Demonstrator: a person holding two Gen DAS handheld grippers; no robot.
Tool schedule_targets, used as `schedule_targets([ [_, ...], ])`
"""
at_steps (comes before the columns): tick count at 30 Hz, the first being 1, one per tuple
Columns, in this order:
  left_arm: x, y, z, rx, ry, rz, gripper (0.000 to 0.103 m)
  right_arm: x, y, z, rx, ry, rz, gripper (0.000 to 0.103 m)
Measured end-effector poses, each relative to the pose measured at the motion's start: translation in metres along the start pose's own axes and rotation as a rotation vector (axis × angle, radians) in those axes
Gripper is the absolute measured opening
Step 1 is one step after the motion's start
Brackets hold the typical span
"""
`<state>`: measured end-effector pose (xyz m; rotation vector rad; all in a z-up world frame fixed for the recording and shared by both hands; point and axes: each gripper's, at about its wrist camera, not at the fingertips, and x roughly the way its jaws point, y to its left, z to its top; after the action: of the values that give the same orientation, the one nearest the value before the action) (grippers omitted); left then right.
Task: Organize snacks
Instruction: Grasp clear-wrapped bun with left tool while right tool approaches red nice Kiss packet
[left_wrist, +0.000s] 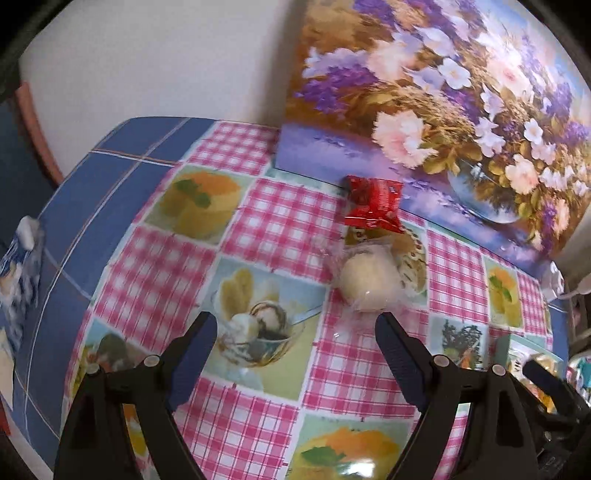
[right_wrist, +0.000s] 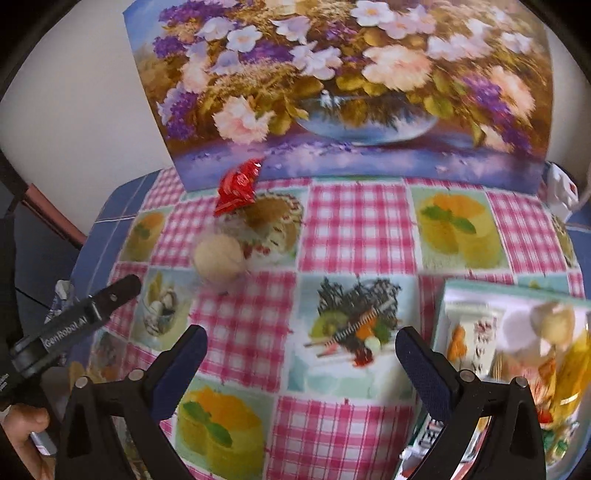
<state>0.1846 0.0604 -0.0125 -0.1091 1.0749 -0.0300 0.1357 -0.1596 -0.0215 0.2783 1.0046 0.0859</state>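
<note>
1. The round pale bun (left_wrist: 365, 280), in crinkly clear wrap, lies on the worktop (left_wrist: 280, 218) at twelve o'clock of the left hand-held gripper (left_wrist: 295, 332); the glossy red packet (left_wrist: 373, 203) touches it behind.
2. Both the left and the right hand-held gripper (right_wrist: 301, 354) gape empty.
3. Best pinch the soft bun lightly, across its middle.
4. The snack box (right_wrist: 476, 291), at three o'clock, looks the likely destination.

Both wrist views are bright and evenly lit, with soft, faint shadows. Fisheye distortion bends the tablecloth (left_wrist: 266, 229) outward, and dark vignetting fills the corners. Motion blur smears the flower painting (right_wrist: 343, 92), the snacks and the far right. Glare glints on the red wrapper (left_wrist: 373, 205).
</note>
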Motion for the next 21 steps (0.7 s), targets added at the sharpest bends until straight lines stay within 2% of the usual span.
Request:
schedule_targets([
  [3,-0.001,-0.006,0.014,0.018,0.002,-0.009,0.088,-0.004,0.005,0.016,-0.028,-0.011,-0.026,0.103],
  [9,-0.016,-0.025,0.054,0.119,-0.051,0.040,0.088,-0.020,0.019,0.059,-0.095,-0.048,-0.056,0.103],
  [16,-0.020,-0.030,0.093,0.082,-0.052,0.048,0.088,-0.031,0.031,0.106,-0.091,-0.085,-0.047,0.103],
  [21,0.012,-0.035,0.088,0.039,0.016,0.000,0.088,-0.012,0.024,0.128,-0.042,-0.079,-0.052,0.103],
])
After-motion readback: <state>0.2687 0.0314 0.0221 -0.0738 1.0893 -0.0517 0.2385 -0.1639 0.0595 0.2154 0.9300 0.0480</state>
